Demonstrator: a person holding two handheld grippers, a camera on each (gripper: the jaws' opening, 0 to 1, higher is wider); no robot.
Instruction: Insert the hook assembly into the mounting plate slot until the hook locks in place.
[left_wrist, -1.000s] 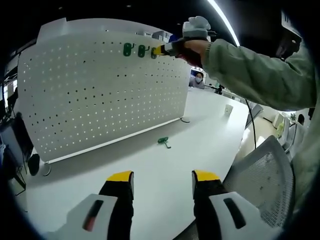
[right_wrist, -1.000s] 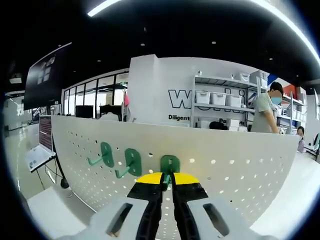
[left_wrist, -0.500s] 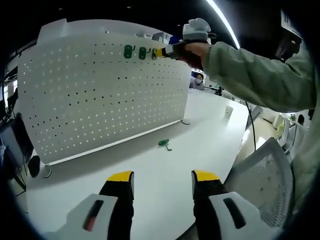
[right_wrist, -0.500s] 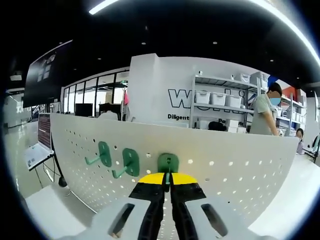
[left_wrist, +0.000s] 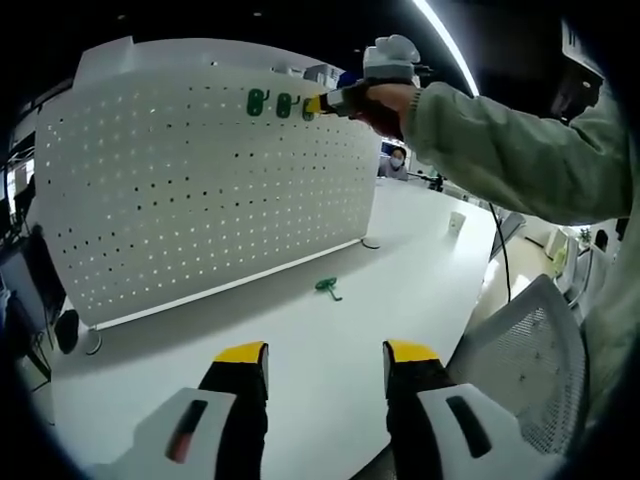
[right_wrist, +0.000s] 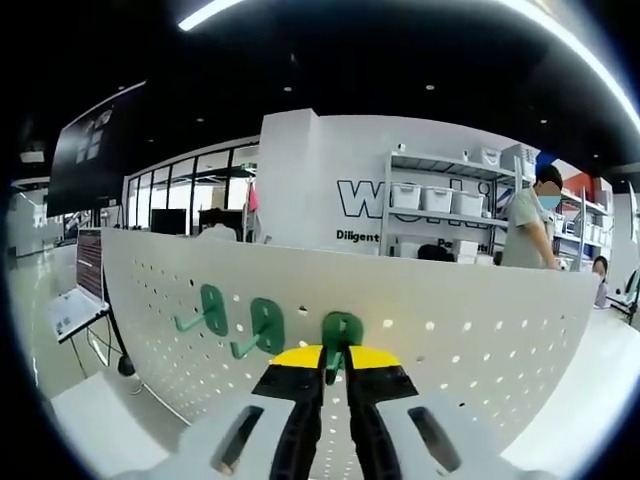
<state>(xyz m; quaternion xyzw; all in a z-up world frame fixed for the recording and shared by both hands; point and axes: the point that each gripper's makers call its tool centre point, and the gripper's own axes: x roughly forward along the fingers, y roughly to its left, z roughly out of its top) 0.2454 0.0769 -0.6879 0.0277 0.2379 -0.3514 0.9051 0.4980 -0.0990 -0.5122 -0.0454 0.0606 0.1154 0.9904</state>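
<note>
Green hooks (right_wrist: 265, 326): three mounted; one loose (left_wrist: 328, 287)

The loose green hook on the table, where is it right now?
In the left gripper view, the loose green hook lies on the white table, just in front of the pegboard.

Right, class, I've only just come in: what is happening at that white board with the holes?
A person is fitting green plastic hooks onto the upright white perforated pegboard. The right gripper, shut on a third green hook, holds it against the board near its top edge, beside two green hooks already mounted. The left gripper hangs open above the white table, where one spare green hook lies.
</note>
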